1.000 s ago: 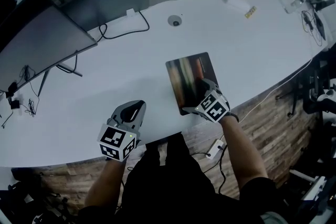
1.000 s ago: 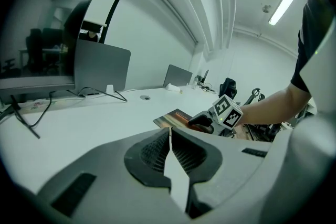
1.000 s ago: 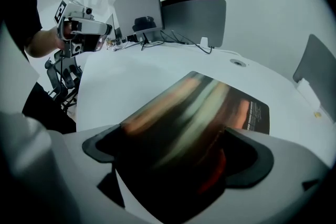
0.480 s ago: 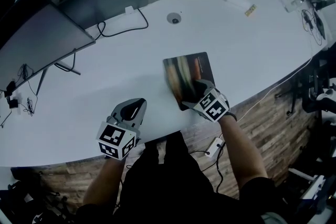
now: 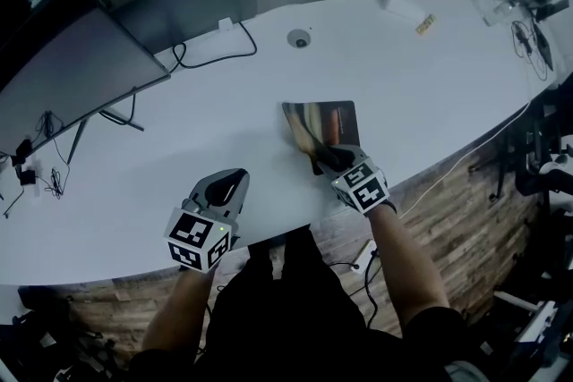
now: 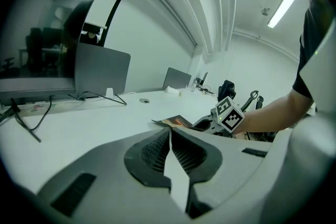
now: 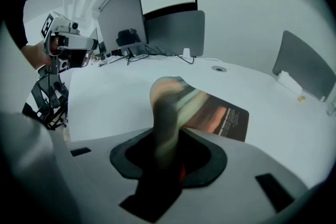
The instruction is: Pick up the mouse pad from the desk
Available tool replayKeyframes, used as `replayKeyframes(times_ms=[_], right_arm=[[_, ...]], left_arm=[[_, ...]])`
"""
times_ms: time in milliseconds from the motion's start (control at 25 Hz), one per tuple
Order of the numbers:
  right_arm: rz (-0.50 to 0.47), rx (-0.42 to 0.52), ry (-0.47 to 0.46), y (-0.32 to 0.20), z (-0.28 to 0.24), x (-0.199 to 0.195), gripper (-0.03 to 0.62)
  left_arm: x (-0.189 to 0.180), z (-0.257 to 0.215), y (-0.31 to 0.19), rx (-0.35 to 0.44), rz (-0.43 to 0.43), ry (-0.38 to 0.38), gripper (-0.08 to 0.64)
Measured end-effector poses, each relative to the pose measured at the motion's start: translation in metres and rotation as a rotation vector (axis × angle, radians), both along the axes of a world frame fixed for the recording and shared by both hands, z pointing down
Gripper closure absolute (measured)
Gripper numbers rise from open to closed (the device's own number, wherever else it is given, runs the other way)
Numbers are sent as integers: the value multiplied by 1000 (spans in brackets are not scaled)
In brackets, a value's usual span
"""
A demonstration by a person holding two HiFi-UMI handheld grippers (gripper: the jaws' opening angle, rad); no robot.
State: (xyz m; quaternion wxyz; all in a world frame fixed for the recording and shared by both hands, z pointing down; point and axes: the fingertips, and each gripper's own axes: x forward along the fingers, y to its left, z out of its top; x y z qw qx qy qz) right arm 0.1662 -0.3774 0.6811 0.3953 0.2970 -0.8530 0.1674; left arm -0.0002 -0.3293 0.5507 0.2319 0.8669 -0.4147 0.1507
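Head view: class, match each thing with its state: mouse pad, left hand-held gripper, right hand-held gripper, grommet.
1 mouse pad
2 left hand-held gripper
3 right hand-held gripper
4 grommet

A shut, empty
B gripping the pad
C near edge curled up
D set in the desk

Pairs: 1-C, 2-A, 3-B, 4-D.
The right jaws have just been closing on the pad.

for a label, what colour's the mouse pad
Mouse pad: dark, orange and pale streaks; right gripper view.

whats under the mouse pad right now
The mouse pad lies mostly flat on the white desk. Its near edge curls up in the right gripper, whose jaws have just been closing on it. Anything beneath the flat part is hidden.
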Motion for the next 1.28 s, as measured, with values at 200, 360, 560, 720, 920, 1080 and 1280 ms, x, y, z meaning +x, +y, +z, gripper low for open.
replayKeyframes(times_ms=[200, 360, 560, 720, 920, 1080, 1280], right_arm=[[100, 85, -33, 4, -28, 0, 497], [155, 159, -39, 11, -55, 3, 509], [220, 228, -37, 32, -85, 3, 529], [277, 261, -31, 58, -109, 5, 537], [364, 263, -22, 93, -131, 14, 538], [411, 278, -38, 118, -148, 24, 540], [456, 307, -76, 137, -170, 40, 545]], left_arm=[[-5, -16, 6, 37, 14, -6, 541], [-9, -28, 17, 66, 34, 2, 541], [-16, -46, 35, 110, 70, 21, 541], [-21, -62, 50, 143, 119, 34, 541], [-24, -78, 65, 177, 165, 46, 541], [-18, -90, 72, 202, 192, 63, 541], [1, -101, 76, 227, 225, 73, 541]])
